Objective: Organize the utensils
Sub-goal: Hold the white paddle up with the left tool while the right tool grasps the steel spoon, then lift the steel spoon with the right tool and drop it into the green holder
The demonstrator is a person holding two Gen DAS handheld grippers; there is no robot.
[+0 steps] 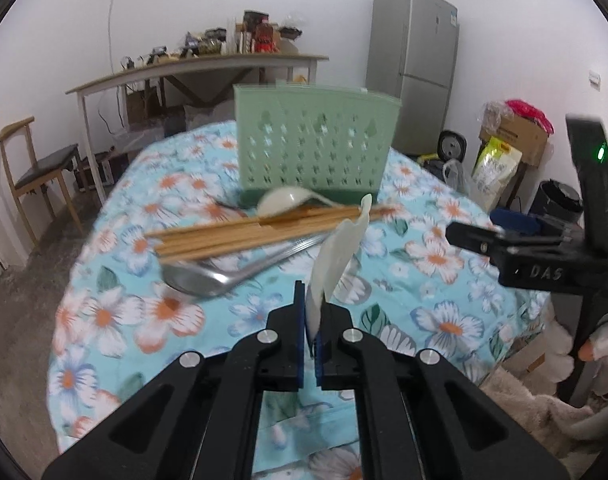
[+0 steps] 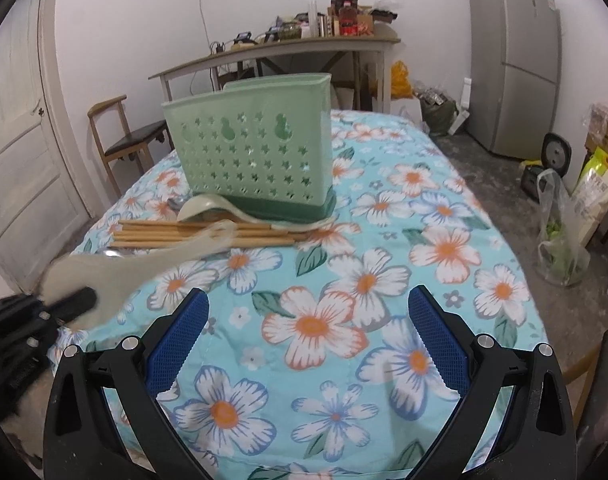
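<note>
The left gripper [image 1: 312, 320] has its fingers clamped on a pale rice paddle [image 1: 336, 256], lifted above the table [image 2: 444, 208]; the right gripper [image 2: 308, 344] fingers stand wide apart, empty.

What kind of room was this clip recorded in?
Most likely a lived-in home room that doubles as kitchen and dining space: a grey fridge stands by the wall, a side table is cluttered with bottles and food, and the utensils lie on a table under a floral tablecloth.

Pale green holder [image 2: 249, 148] with star cutouts, tan chopsticks [image 2: 207, 234], cream spatula [image 1: 336, 256], blue floral cloth [image 2: 344, 320], blue pads [image 2: 175, 344].
</note>
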